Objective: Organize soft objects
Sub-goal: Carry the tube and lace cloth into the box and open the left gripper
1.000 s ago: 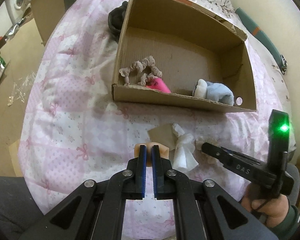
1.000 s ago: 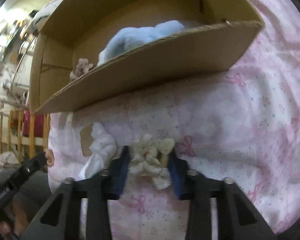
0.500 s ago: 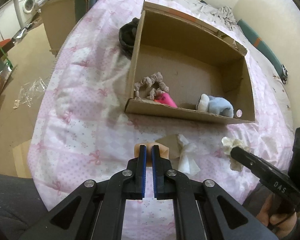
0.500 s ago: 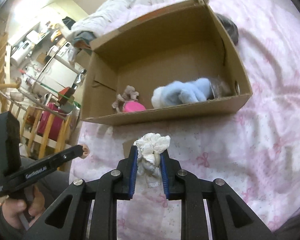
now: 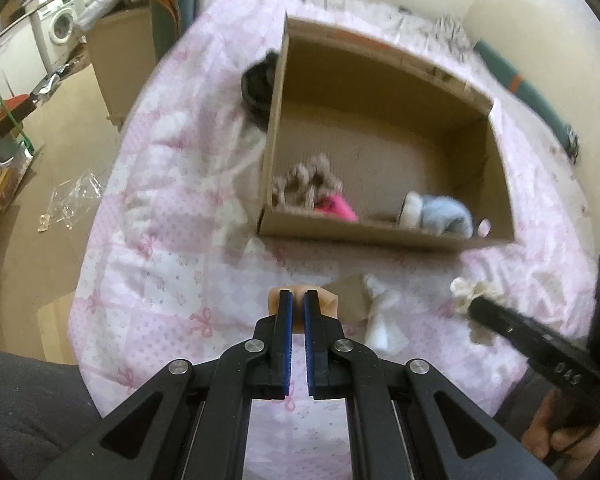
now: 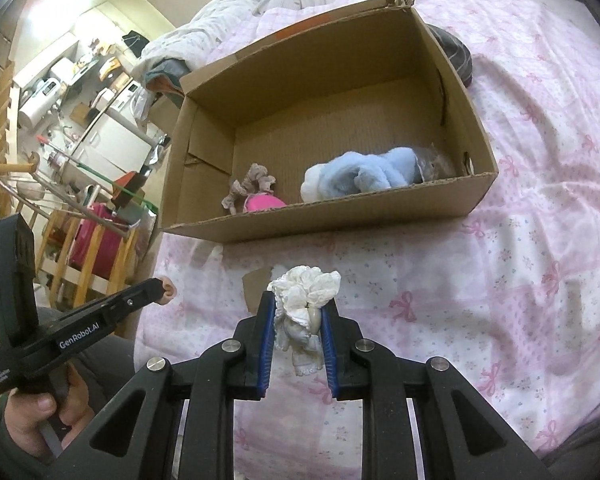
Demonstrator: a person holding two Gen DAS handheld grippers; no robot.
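The cardboard box point(image 6: 332, 216) lies open-topped on the pink bedspread point(image 6: 520, 280). Inside, near its front wall: a beige scrunchie point(image 6: 252, 184) touching a pink item point(image 6: 264, 203), and beside them a light-blue plush point(image 6: 364, 176). On the bedspread in front of the box, a white cloth point(image 5: 384, 320) lies next to a cardboard scrap point(image 5: 350, 292).

The left claw point(image 5: 295, 300) is clamped narrow on a small peach-coloured soft item point(image 5: 276, 298). The right claw point(image 6: 300, 312) grips a cream scrunchie point(image 6: 306, 286) clear of the bedspread.

One second earlier the right claw straddled the cream scrunchie on the bedspread; its jaws have closed on it and raised it.
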